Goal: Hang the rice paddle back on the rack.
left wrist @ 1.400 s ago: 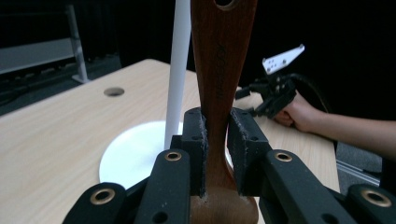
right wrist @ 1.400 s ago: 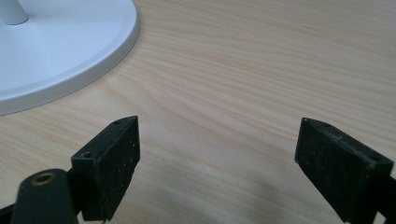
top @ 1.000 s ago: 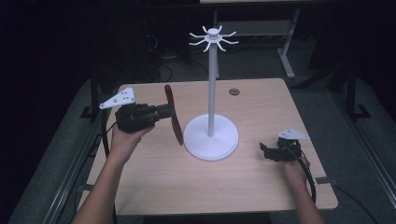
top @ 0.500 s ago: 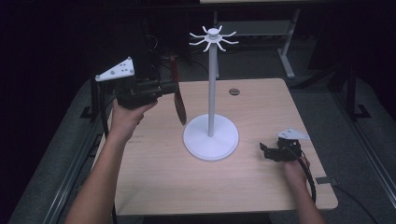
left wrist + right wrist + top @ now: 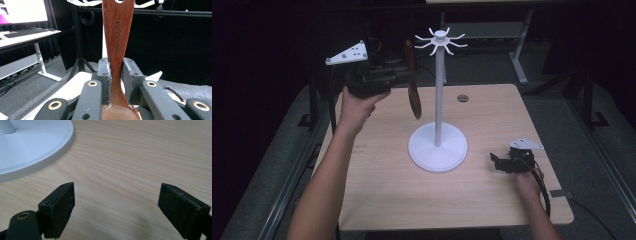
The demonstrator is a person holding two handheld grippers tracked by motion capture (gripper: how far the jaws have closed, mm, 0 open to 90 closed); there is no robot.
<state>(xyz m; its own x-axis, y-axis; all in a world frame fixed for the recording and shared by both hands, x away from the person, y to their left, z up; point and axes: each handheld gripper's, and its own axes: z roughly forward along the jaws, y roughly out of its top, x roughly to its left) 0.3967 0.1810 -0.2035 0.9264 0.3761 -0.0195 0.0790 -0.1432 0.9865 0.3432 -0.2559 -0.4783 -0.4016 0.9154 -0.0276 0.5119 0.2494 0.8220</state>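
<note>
A brown wooden spoon [image 5: 414,97] hangs upright, bowl down, left of the white stand's pole [image 5: 438,95]. My left gripper [image 5: 405,75] is shut on the spoon's neck and held high above the table, with the handle's top near the stand's ring of hooks [image 5: 440,40]. In the left gripper view the spoon's handle [image 5: 116,37] rises between the pressed pads of the left gripper [image 5: 116,72], and the white hooks [image 5: 85,3] show just above. My right gripper [image 5: 498,163] rests low on the table, right of the stand's round base [image 5: 437,149]. Its jaws stand wide apart in the right gripper view [image 5: 116,205], nothing between them.
The light wooden table [image 5: 492,115] has a round grommet [image 5: 462,98] behind the stand. The stand's base [image 5: 32,147] lies just ahead of the right gripper. A desk with a keyboard [image 5: 25,32] and a bright screen stands off beyond the table.
My left gripper has risen with the spoon and drifted toward the stand's top. The right gripper has stayed where it was.
</note>
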